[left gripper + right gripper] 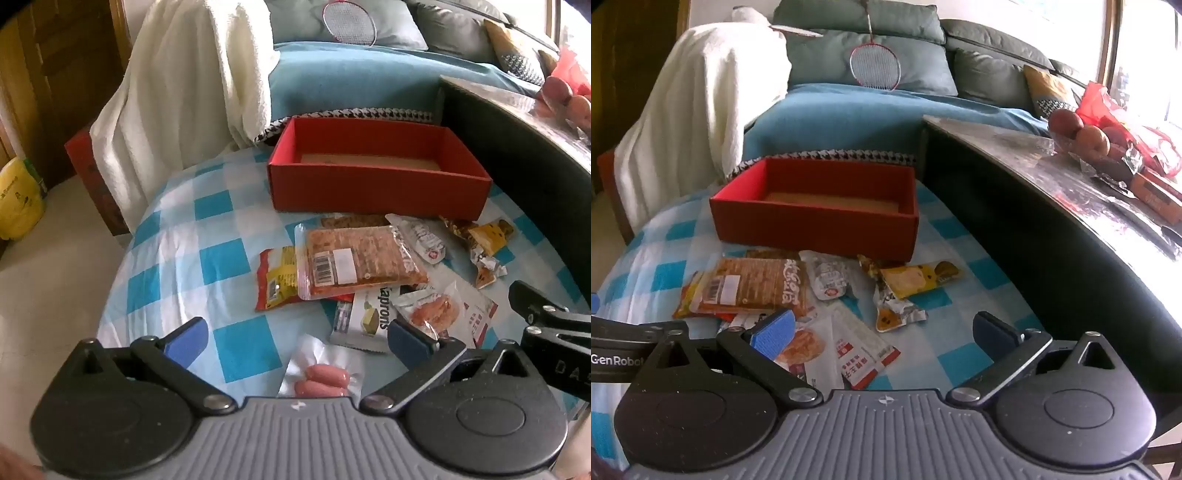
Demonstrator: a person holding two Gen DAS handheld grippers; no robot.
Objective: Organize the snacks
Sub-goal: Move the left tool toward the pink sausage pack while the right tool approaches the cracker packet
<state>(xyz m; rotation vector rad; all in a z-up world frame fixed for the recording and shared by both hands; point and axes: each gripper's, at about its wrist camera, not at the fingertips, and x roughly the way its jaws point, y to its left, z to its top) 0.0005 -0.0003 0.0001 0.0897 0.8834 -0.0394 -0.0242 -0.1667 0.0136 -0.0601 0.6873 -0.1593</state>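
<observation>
An open red box stands empty at the far side of the blue-checked tablecloth. In front of it lies a loose pile of snack packets: a large clear pack of orange-brown strips, a yellow-red bag, a white "Saprons" bar, a white pouch, yellow wrappers. A clear pack of small pink sausages lies between my left gripper's fingers. My left gripper is open above it. My right gripper is open over flat white-red packets.
A dark curved table with a glossy top rises on the right, holding apples and red bags. A sofa with a blue cover, a white blanket and a badminton racket lies behind. The floor drops off at left.
</observation>
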